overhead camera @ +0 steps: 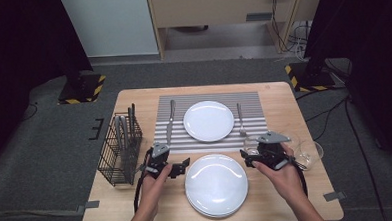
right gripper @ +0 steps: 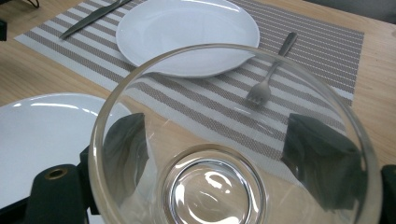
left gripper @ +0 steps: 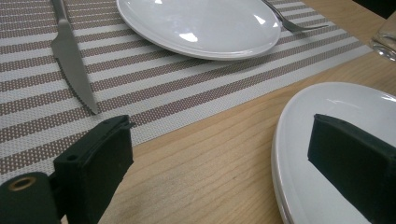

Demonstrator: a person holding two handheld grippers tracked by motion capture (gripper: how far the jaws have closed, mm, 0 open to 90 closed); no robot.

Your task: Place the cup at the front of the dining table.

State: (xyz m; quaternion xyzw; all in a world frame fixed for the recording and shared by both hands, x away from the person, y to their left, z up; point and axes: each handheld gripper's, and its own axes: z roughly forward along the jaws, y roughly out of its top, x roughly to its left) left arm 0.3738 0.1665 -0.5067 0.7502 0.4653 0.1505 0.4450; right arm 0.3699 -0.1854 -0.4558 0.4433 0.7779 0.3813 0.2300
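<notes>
Glass bowl (right gripper: 233, 154) between right gripper (right gripper: 231, 154) jaws, seen close.

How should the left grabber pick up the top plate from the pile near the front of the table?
Probably by the rim. The plate lies flat on a pile, so only its thin raised edge offers a grip. The left gripper, jaws open, sits at the plate's left edge: come in low from that side, one jaw over the rim, one under.
</notes>
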